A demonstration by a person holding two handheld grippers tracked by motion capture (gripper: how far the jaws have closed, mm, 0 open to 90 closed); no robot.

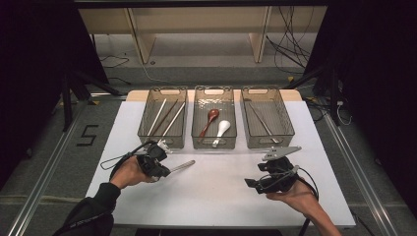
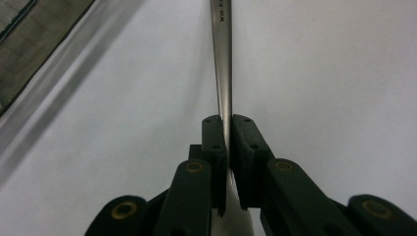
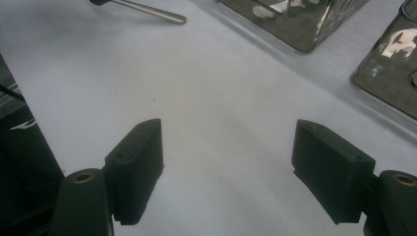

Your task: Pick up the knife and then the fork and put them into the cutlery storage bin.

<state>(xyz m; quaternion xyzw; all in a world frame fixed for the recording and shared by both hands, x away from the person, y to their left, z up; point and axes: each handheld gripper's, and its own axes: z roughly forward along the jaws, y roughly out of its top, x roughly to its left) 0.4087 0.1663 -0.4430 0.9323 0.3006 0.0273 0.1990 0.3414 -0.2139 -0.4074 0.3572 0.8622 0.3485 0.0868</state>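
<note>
My left gripper (image 1: 164, 170) (image 2: 227, 124) is shut on a flat silver metal utensil (image 1: 182, 165) (image 2: 222, 59), just above the white table sheet. Its free end points right, towards the table's middle, and in the right gripper view that end (image 3: 150, 11) shows at the top left. Which kind of utensil it is I cannot tell. At the front right, my right gripper (image 1: 252, 183) (image 3: 228, 142) hovers low over the sheet. It is open, with nothing between its jaws, and points left.
Three clear bins stand in a row at the back of the sheet (image 1: 216, 191). The left bin (image 1: 163, 139) holds chopsticks, the middle bin (image 1: 214, 141) a brown spoon and a white spoon, and the right bin (image 1: 268, 139) thin metal pieces.
</note>
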